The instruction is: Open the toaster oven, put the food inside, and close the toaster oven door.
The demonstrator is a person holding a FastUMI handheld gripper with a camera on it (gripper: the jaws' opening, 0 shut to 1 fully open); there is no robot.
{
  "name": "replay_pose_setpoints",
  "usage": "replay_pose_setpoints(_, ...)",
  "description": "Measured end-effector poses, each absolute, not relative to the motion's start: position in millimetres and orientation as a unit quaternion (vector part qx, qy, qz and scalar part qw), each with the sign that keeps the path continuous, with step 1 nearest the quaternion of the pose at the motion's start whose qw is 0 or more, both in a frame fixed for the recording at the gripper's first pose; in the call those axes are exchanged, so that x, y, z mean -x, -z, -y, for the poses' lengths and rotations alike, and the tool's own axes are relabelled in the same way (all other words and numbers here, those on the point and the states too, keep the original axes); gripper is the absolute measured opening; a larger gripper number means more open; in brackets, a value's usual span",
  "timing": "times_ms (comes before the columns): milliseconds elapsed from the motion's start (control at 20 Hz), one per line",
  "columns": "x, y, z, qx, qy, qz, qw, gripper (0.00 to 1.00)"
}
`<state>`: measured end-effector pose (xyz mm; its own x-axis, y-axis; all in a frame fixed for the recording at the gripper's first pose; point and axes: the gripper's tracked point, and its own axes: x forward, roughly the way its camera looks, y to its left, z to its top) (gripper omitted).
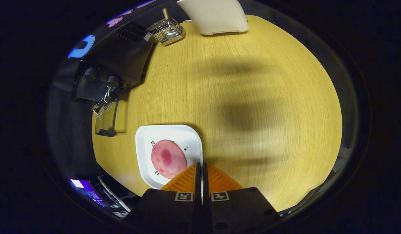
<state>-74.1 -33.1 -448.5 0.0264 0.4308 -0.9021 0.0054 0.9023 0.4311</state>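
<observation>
Gripper (200,167) fingers closed on white plate (145,143) rim (prob. pinching it). Plate stiff, slippery; round pink food (168,159) may slide, so keep level. Toaster oven (115,61) door open.

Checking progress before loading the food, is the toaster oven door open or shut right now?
Open. The toaster oven has its glass door swung down flat onto the table. The gripper jaws are shut on the plate rim.
</observation>
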Motion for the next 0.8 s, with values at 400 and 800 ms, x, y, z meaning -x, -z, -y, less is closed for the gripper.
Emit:
replay_pose_setpoints(400,80.7,416.7,12.2,-0.348,-0.108,-0.631,0.685,0.06)
replay_pose_setpoints(800,93.1,363.5,-32.6,-0.443,-0.081,-0.579,0.679,0.06)
